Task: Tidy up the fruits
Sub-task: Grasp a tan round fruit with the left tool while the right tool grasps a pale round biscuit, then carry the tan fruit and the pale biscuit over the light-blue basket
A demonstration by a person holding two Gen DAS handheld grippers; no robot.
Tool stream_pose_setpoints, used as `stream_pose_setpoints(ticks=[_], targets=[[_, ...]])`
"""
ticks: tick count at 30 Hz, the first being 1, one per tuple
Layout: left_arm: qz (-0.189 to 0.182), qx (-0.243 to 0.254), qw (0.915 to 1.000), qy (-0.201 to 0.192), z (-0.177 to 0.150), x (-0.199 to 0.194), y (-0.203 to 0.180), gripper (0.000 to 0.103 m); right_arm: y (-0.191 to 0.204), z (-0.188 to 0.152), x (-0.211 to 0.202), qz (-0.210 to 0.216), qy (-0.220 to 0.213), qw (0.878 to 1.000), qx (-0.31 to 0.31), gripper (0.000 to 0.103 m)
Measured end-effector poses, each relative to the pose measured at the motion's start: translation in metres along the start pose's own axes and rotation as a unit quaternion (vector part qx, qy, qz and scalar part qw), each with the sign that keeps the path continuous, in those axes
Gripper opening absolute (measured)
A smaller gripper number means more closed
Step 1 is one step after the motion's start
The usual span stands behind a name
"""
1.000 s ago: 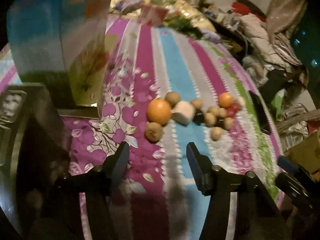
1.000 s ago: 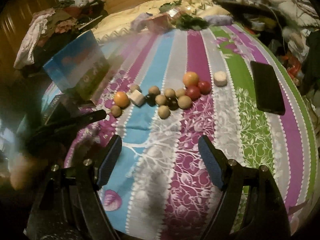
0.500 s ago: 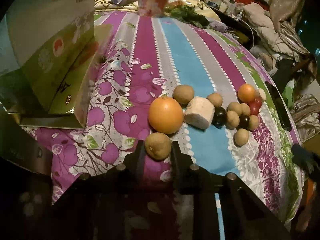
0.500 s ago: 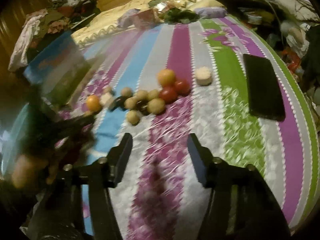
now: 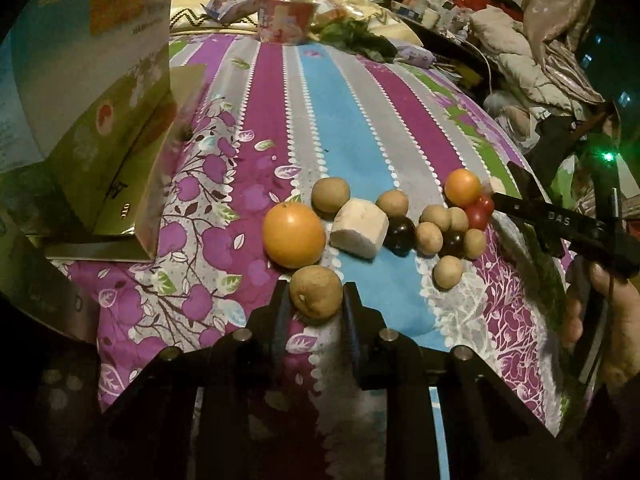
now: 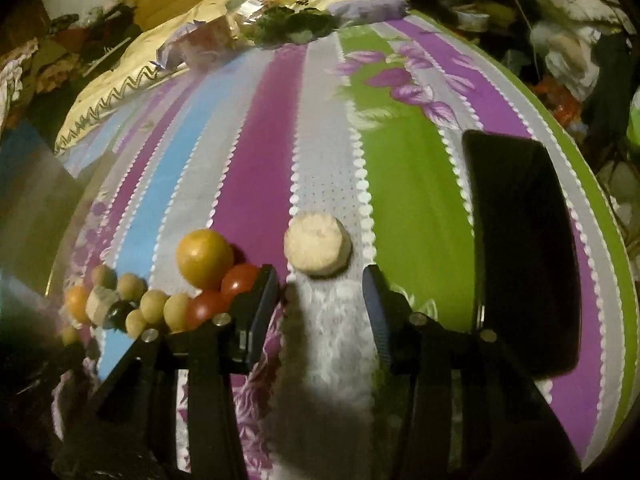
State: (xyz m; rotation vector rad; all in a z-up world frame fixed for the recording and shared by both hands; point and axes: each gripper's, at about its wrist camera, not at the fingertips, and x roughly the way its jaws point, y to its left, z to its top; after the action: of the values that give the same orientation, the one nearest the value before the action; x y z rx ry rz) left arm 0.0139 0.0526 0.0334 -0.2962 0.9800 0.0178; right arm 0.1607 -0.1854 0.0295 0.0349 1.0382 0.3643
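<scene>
On the striped bedspread lies a row of fruit: a big orange (image 5: 294, 234), a white chunk (image 5: 360, 228), several small brown and dark round fruits, red tomatoes (image 5: 480, 210) and a small orange (image 5: 463, 187). My left gripper (image 5: 315, 308) is shut on a brown round fruit (image 5: 316, 294) at the near end of the row. My right gripper (image 6: 320, 294) is low over the cloth with its jaws closing. A pale round piece (image 6: 318, 250) lies just ahead of its tips, untouched. Its left finger (image 6: 264, 292) is beside the tomatoes (image 6: 240, 282).
An open cardboard box (image 5: 92, 120) stands at the left of the fruit. A black phone (image 6: 524, 240) lies on the green stripe to the right. Packets and greens (image 5: 352, 36) sit at the far end. Clutter rings the bed. A hand (image 5: 616, 320) holds the right gripper.
The left jaws came forward around the brown fruit and shut on it. The right gripper moved forward and down to the pale round piece, and its jaws narrowed.
</scene>
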Motion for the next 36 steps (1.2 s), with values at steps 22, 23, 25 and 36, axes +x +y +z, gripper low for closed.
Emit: stream_pose_setpoints(ticks=[22, 23, 25, 36], targets=[[0.057, -0.001, 0.9954, -0.077, 0.028, -0.081, -0.023, 0.026, 0.062, -0.022, -0.111, -0.046, -0.121, 0.991, -0.042, 0.033], [0.063, 0.001, 0.9939, -0.091, 0.029, -0.092, -0.026, 0.026, 0.072, -0.025, -0.121, -0.040, -0.131, 0.989, -0.047, 0.033], [0.068, 0.001, 0.9918, -0.108, 0.030, -0.109, -0.028, 0.026, 0.085, -0.029, -0.134, -0.034, -0.143, 0.988, -0.055, 0.033], [0.081, -0.022, 0.9833, -0.161, 0.024, -0.181, -0.005, 0.026, 0.137, -0.033, -0.166, -0.008, -0.168, 0.981, -0.097, 0.033]])
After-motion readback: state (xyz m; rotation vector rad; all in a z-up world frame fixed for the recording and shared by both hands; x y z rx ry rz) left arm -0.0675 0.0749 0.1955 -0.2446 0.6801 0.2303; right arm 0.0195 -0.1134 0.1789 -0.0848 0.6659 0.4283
